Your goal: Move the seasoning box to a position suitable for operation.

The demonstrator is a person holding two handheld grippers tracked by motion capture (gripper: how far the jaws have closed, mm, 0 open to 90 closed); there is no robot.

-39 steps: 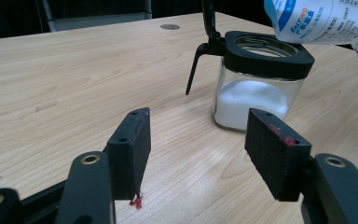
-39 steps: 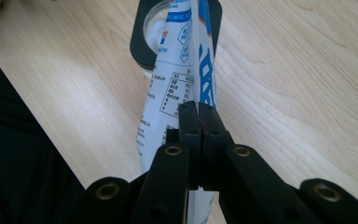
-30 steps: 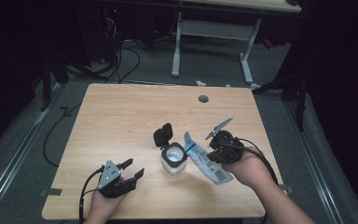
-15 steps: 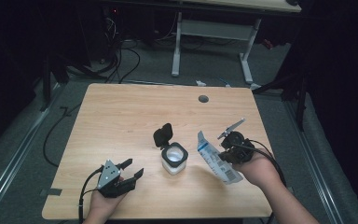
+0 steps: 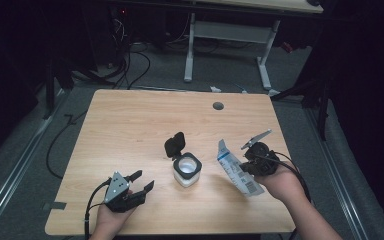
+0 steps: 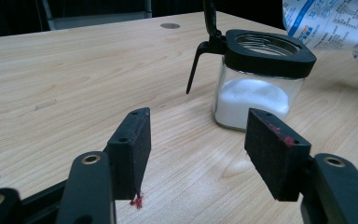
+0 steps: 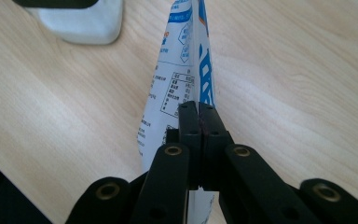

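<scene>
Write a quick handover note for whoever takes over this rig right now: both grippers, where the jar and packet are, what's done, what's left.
Right gripper: shut on the packet, held off the table just right of the jar.
Left gripper: open, holding nothing, resting near the table's front left edge, pointed at the jar.
Jar: mid-table, lid flipped open, partly filled with white powder.
Done: jar opened, packet picked up.
Left: probably tip the packet over the jar if more powder is to go in, then put it down and close the lid.

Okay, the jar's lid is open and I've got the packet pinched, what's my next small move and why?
Probably bring the packet over the jar and tip it. The right hand-held gripper pinches it beside the jar, not above, and the lid stands open over white powder.
</scene>
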